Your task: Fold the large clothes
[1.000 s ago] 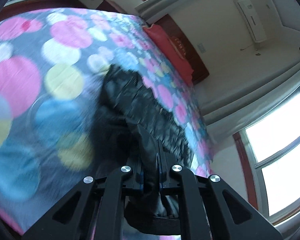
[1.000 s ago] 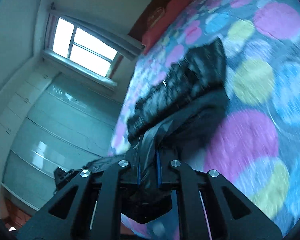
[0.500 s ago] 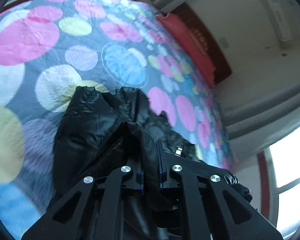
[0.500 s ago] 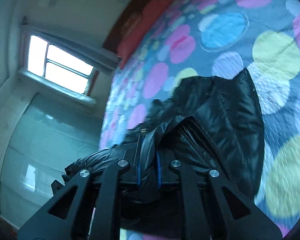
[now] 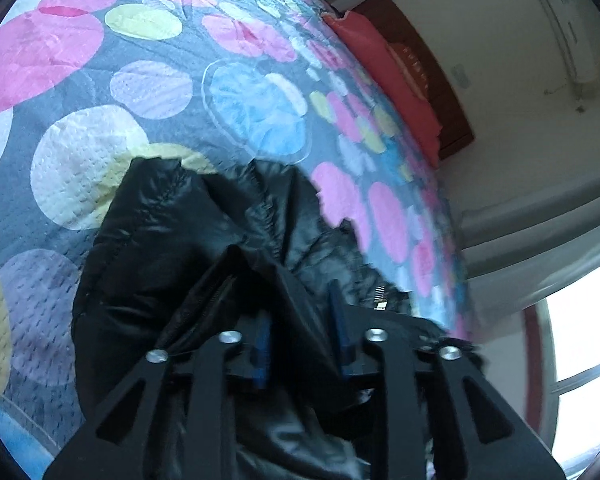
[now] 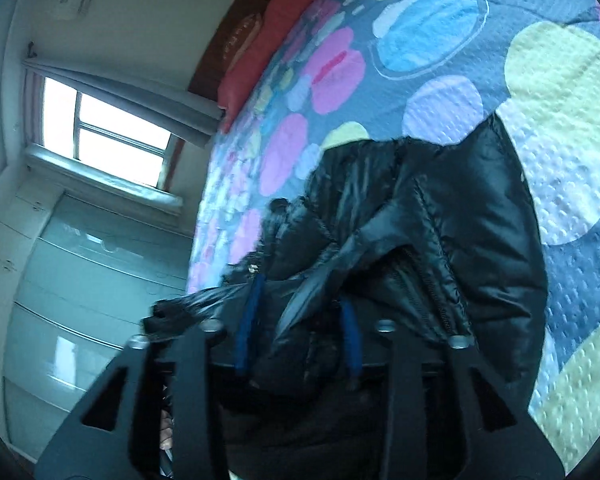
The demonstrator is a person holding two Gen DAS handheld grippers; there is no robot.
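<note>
A black puffer jacket (image 5: 168,240) lies bunched on a bed with a grey cover of coloured circles (image 5: 236,92). My left gripper (image 5: 302,332) is open, its jaws spread apart with a fold of the jacket lying loose between them. In the right wrist view the jacket (image 6: 472,232) lies the same way, and my right gripper (image 6: 300,332) is open too, a fold of black cloth between its blue-padded fingers (image 6: 246,332). A zipper (image 6: 428,292) runs along the jacket's edge.
Red pillows (image 5: 384,76) and a dark wooden headboard (image 5: 432,80) stand at the bed's far end. A window (image 6: 108,136) with grey curtains is beside the bed. A pale wardrobe (image 6: 72,292) stands below it. An air conditioner (image 5: 564,28) hangs on the wall.
Both grippers lowered the jacket onto the bed and opened; half a second ago each was shut on the cloth, now their jaws stand apart.
</note>
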